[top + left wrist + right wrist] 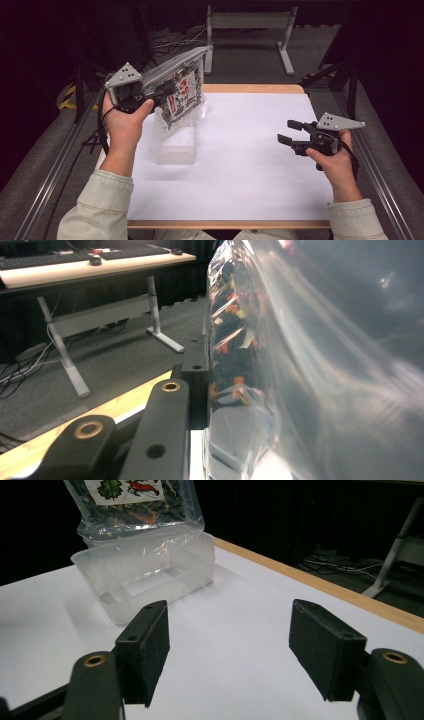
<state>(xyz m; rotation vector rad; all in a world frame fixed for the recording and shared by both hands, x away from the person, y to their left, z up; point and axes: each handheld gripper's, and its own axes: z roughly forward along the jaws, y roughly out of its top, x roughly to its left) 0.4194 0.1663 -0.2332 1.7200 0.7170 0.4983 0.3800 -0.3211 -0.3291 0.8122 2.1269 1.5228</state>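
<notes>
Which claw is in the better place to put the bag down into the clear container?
Probably the left. The left claw is already shut on the bag, which hangs right over the clear container. The right claw is open with nothing in it, apart from both, over the white table.

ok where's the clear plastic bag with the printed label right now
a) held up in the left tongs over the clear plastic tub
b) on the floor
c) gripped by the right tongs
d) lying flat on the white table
a: the left tongs clamp the clear plastic bag with the printed label, its lower end dipping toward the clear plastic tub; the right tongs are open and empty.
</notes>
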